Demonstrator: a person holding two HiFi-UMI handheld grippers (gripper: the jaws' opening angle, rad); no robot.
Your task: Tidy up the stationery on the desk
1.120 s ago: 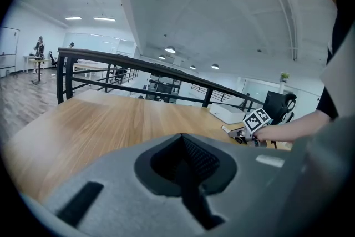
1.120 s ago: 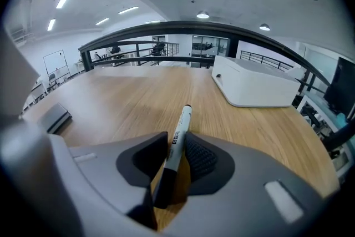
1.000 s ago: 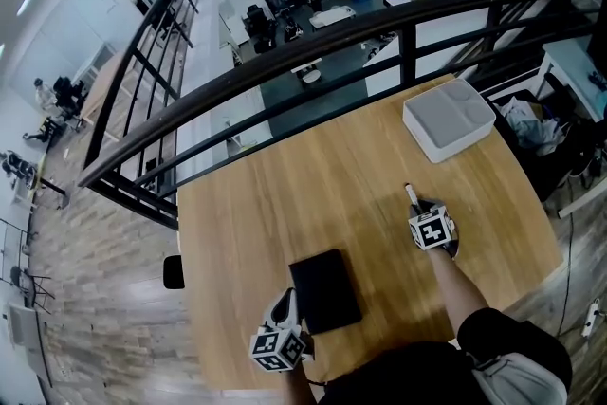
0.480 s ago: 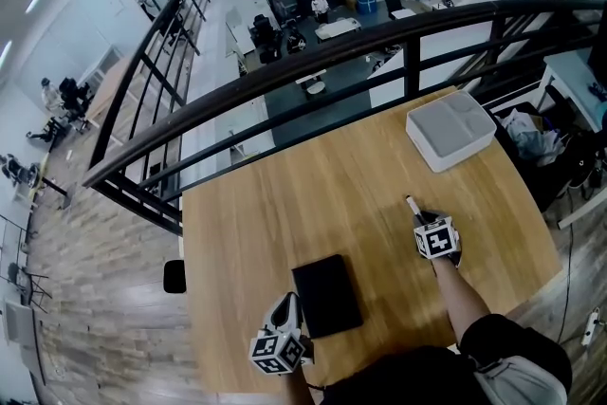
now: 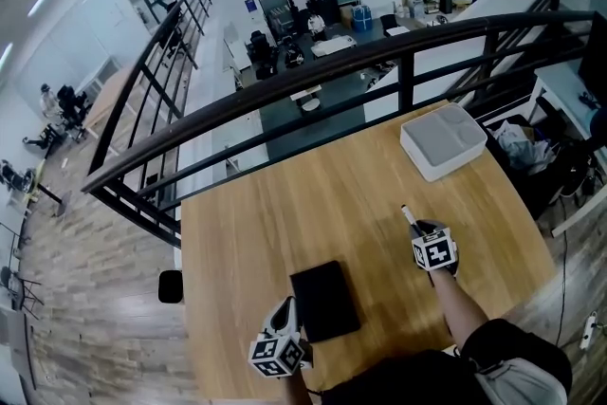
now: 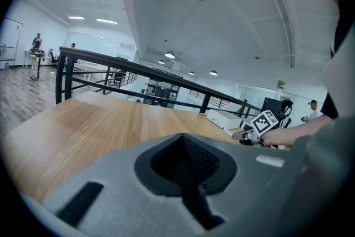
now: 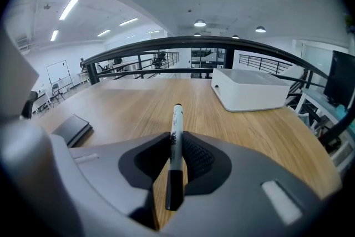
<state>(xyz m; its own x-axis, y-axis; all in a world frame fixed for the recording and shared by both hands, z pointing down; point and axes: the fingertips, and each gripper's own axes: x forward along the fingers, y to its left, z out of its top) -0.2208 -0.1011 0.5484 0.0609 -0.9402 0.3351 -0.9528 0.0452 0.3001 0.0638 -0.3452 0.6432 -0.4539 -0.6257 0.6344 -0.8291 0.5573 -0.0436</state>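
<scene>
Raised a little, right gripper (image 7: 176, 161) stays clamped mid-barrel on the seemingly light, stiff, slick marker (image 7: 176, 125); left gripper (image 6: 186, 169) is closed, empty.

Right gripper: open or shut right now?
Shut on the marker. In the right gripper view, the right gripper has both jaws pressed against its white barrel.

desk: light wooden desk (image 5: 275, 213), black metal railing (image 5: 285, 76) behind its far edge | far right corner: white rectangular plastic box (image 5: 443, 140) on the desk | near edge, left of centre: flat black rectangular case (image 5: 324, 301), left gripper (image 5: 287, 310) just beside its near left corner | right: right gripper (image 5: 418, 230) over the desk, black-and-white marker pen (image 5: 409, 216) between its jaws, tip toward the box, well apart from it
</scene>
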